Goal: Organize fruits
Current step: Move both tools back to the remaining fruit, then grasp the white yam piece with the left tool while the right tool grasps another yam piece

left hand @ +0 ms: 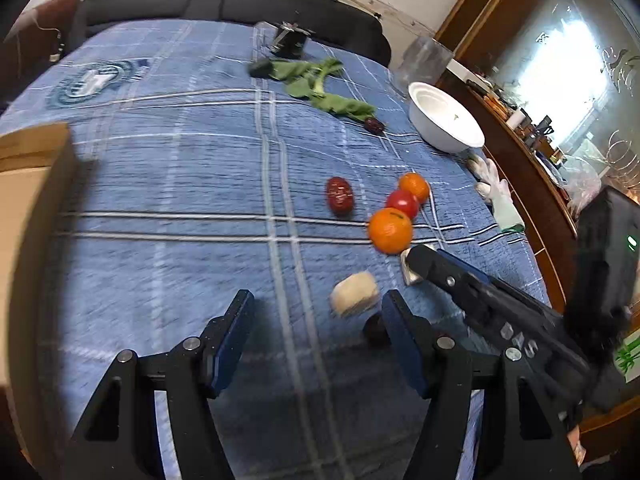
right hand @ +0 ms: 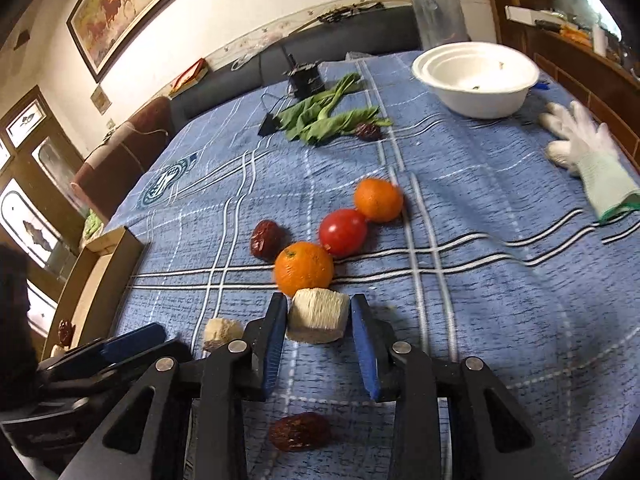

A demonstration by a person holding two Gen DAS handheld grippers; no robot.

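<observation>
On the blue plaid cloth lie two oranges [right hand: 304,267] [right hand: 378,199], a red tomato [right hand: 343,232] between them, and a red date [right hand: 265,239]. My right gripper [right hand: 319,314] is shut on a pale corn piece [right hand: 318,315], just in front of the near orange. A second pale piece [right hand: 222,330] lies left of it and a dark date [right hand: 299,431] under the gripper. My left gripper [left hand: 316,310] is open and empty above the cloth, with the pale piece [left hand: 355,294] near its right finger. The near orange [left hand: 390,230] and the right gripper [left hand: 416,264] show there too.
A white bowl [right hand: 476,80] stands at the far right, green leaves [right hand: 324,114] and a dark date [right hand: 368,131] behind the fruit. A white glove [right hand: 588,156] lies right. A cardboard box [right hand: 96,276] with a date [right hand: 66,330] inside sits at the left edge.
</observation>
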